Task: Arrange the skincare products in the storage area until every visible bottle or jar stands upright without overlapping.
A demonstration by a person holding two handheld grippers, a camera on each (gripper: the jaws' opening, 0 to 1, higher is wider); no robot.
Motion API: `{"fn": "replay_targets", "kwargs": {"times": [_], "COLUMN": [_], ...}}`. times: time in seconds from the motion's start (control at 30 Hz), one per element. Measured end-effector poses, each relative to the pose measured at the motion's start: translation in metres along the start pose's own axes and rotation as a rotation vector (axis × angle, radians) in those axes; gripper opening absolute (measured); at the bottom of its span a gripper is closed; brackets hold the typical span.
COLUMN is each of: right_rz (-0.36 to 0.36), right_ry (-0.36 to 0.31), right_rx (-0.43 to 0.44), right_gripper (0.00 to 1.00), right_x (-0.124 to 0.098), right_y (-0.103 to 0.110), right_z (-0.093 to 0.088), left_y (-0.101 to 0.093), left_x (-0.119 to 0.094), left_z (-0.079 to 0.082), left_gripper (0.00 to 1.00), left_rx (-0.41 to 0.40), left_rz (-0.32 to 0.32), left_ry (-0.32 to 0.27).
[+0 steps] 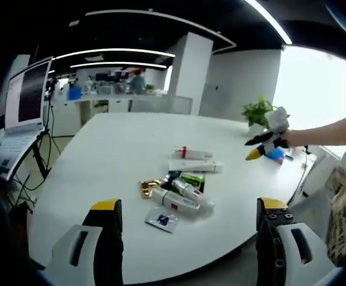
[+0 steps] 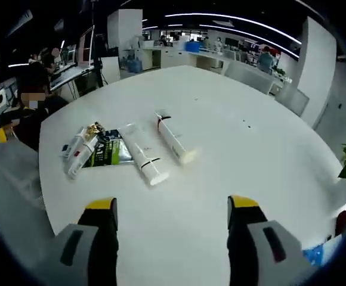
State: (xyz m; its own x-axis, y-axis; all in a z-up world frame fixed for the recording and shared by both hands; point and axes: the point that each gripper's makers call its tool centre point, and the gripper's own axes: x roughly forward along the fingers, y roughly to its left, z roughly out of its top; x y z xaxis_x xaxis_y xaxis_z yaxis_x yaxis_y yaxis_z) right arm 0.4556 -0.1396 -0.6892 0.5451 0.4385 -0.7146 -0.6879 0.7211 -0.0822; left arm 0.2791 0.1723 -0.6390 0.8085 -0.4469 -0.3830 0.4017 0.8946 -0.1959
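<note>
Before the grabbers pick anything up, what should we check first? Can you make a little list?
1. Left gripper fingers apart and holding nothing: ok.
2. Right gripper fingers apart and holding nothing: ok.
3. Products standing upright: not ok; the two white tubes lie flat on the table.
4. No overlapping: not ok; the small tubes rest on the green packet.
5. Everything on the table, away from the edge: ok.
6. Caps closed tightly: cannot tell.

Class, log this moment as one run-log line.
left claw: open, empty | right claw: open, empty | tubes: lying flat on table | none upright
</note>
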Motion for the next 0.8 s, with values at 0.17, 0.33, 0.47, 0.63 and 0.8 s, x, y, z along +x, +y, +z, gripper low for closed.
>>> {"fn": "replay_targets", "kwargs": {"times": [0.17, 0.33, 0.47, 0.63, 0.8], "right_rz": [0.011, 0.040, 0.058, 0.068, 0.077], "right_ry": [0.018, 0.040, 0.051, 0.054, 0.045], "right_rx": [-0.017, -0.039, -0.068, -0.081, -0.069], "right_gripper": [0.74, 0.72, 0.69, 0.66, 0.63], "right_x": [0.016, 0.037, 0.051, 0.066, 0.083], "right_y": [-0.012, -0.019, -0.021, -0.029, -0.036], "right_z": [0.008, 0.015, 0.020, 0.028, 0.038], "left_y": [0.002, 0.002, 0.004, 0.005, 0.004], "left_x": [0.000, 0.000, 0.001, 0.001, 0.001], "left_z": [-0.002, -0.003, -0.005, -0.006, -0.008], "left_gripper": [0.89, 0.89, 0.87, 0.87, 0.87], "left_rx": [0.000, -0.006, -0.005, -0.015, -0.014], "left_rz": [0.010, 0.013, 0.018, 0.017, 0.007], "left_ry": [0.013, 0.020, 0.031, 0.038, 0.045]}}
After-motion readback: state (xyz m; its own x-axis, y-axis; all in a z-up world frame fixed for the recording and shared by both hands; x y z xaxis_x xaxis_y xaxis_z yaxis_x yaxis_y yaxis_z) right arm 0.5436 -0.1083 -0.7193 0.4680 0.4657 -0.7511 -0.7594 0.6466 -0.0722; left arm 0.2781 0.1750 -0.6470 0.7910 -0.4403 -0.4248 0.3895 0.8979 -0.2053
